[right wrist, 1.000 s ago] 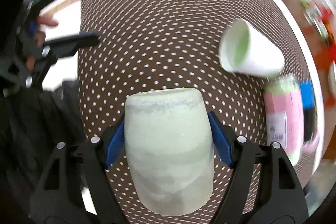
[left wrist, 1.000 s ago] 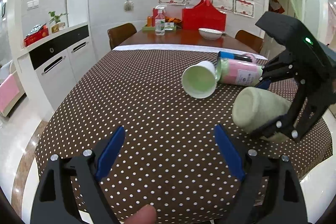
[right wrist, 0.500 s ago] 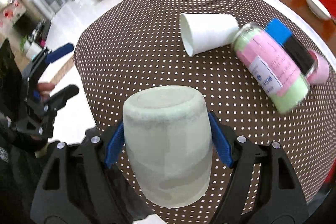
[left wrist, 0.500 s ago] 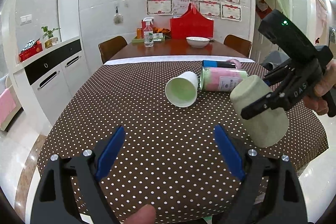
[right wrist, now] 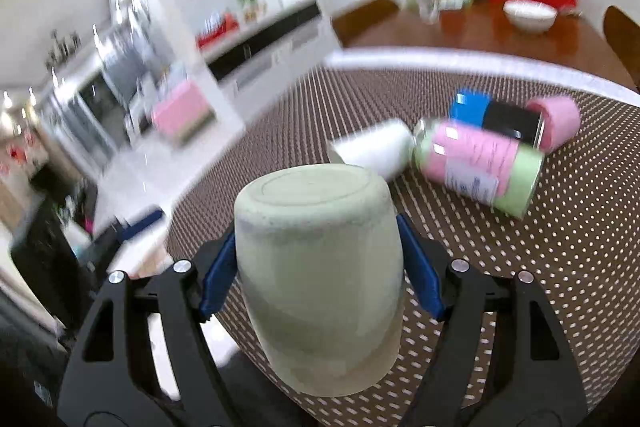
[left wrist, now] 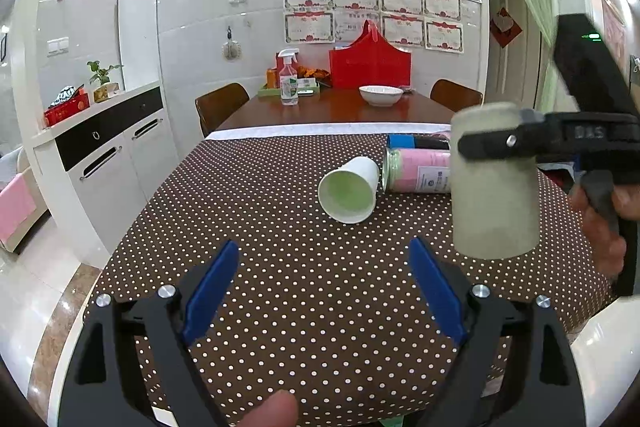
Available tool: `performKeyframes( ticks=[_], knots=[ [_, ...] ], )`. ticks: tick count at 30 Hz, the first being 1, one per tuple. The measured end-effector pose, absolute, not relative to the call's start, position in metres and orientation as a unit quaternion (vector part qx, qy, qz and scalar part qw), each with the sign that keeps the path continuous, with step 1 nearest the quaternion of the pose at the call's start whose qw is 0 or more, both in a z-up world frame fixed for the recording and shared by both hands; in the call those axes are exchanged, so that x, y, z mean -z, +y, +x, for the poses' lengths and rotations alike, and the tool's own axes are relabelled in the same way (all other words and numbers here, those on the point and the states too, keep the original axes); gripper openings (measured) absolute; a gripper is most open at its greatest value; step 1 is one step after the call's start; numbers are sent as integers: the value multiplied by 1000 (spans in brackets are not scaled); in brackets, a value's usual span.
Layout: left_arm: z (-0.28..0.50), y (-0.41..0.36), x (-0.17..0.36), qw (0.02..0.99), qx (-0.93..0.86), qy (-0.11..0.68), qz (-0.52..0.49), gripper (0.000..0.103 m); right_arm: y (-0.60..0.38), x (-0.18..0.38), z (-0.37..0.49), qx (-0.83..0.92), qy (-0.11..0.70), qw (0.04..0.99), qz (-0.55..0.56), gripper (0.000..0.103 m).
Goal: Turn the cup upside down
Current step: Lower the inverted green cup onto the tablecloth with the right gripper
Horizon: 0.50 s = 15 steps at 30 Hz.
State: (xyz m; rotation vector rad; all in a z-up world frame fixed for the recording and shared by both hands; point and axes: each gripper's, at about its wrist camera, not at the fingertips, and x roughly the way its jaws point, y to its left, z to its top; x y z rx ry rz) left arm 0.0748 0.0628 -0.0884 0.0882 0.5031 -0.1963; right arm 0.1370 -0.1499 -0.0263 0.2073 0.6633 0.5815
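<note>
Cup [right wrist: 320,259], matte pale-green cylinder, base up, clamped in right gripper [right wrist: 320,267].

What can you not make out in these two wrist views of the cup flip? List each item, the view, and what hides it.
- Green cup, left wrist view: its mouth faces down, so the inside is hidden.
- Right gripper, right wrist view: the cup covers the finger pads' contact.
- Paper cup, right wrist view: motion blur.
- Jar label, left wrist view: too small to read.

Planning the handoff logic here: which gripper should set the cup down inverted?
Right. The right gripper is shut on the cup, base up, above the tablecloth. The left gripper is open, holds nothing, and sits apart from it.
</note>
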Motion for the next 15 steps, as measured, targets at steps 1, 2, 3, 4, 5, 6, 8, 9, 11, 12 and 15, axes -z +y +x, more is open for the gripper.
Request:
performKeyframes(
  ticks=[1, 2, 3, 4, 5, 6, 8, 9, 11, 12, 15],
  knots=[
    [75, 62, 87, 963, 96, 247, 44, 86, -149, 24, 129, -272, 300, 909, 101, 73],
    [74, 61, 86, 964, 96, 246, 44, 86, -149, 21, 122, -265, 282, 916, 102, 73],
    [73, 61, 86, 964, 96, 244, 45, 86, -146, 21, 111, -251, 253, 929, 100, 73],
    [72, 60, 85, 964, 95, 243, 45, 86, -145, 19, 103, -239, 235, 937, 95, 73],
    [71, 59, 85, 964, 96, 242, 46, 86, -142, 20, 96, -227, 220, 944, 90, 73],
    [70, 59, 85, 964, 97, 242, 46, 86, -140, 22, 86, -210, 199, 954, 81, 73],
    [68, 57, 87, 964, 97, 243, 50, 86, -136, 28, 76, -189, 178, 963, 72, 73],
    [67, 56, 88, 964, 97, 244, 51, 86, -135, 33, 72, -183, 171, 965, 75, 73],
    [66, 56, 89, 963, 96, 244, 52, 86, -135, 47, 69, -167, 159, 969, 86, 73],
    [65, 56, 90, 963, 96, 245, 52, 86, -134, 50, 66, -158, 151, 972, 85, 73],
    [65, 58, 91, 963, 95, 247, 47, 86, -131, 57, 64, -141, 129, 978, 84, 73]
  ],
)
